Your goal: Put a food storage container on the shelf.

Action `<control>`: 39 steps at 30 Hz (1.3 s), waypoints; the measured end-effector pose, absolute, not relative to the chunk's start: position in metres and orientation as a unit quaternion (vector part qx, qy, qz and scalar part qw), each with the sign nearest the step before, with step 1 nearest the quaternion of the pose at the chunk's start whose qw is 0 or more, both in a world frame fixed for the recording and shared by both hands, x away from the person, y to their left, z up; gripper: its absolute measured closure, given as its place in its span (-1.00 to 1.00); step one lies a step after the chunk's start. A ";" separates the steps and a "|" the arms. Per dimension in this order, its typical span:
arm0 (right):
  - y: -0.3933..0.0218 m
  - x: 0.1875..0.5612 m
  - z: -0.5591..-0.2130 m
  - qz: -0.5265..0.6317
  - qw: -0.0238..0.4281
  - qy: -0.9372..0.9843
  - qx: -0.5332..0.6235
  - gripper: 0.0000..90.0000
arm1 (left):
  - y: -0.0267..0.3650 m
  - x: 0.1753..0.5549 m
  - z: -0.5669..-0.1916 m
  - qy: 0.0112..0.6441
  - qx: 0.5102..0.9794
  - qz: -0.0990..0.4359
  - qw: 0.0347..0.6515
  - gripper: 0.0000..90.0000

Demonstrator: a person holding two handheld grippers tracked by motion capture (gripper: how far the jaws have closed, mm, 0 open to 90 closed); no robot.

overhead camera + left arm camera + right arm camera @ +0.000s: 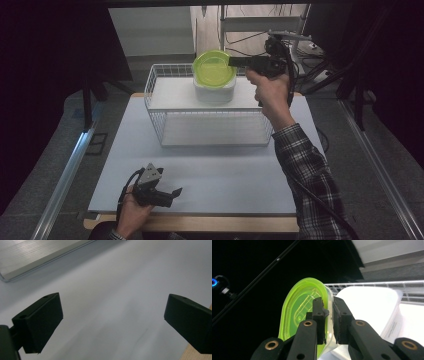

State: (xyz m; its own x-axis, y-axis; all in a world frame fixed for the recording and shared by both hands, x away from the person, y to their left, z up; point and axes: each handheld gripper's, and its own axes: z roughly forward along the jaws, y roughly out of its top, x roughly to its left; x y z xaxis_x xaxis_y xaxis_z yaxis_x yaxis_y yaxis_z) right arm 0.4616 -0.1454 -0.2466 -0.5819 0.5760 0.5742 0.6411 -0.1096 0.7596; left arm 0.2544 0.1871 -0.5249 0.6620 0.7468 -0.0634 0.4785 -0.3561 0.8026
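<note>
While clamped by its rim, the green lid (pixel 214 68) hangs above the white container (pixel 215 93)
Right gripper (pixel 234 61) pinches a thin edge; a twist could slip it; left gripper (pixel 176 192) gapes empty.

The person's right arm, in a plaid sleeve (pixel 312 175), reaches forward and up from the lower right of the high view. The right hand (pixel 267 90) holds the right gripper (pixel 235 61) raised and roughly level, its tip pointing left, a black cable trailing back from it. Its jaws are nearly closed, clamped on something thin. The left hand (pixel 132 212) rests low at the near edge, palm up, cradling the left gripper (pixel 175 194), whose jaws stand wide apart with nothing between them.
</note>
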 end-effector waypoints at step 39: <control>-0.124 0.500 -0.255 -0.558 -0.033 -0.651 -0.514 0.60 | 0.184 0.255 -0.526 0.371 0.815 0.153 0.418 -0.96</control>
State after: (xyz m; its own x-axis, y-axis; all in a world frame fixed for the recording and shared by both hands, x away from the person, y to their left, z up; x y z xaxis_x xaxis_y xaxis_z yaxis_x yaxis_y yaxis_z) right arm 0.4996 -0.1242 -0.2549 -0.4696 0.7055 0.5308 0.6321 -0.1510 0.7600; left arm 0.2550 0.1843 -0.5262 0.6780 0.7325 -0.0618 0.4770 -0.3745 0.7951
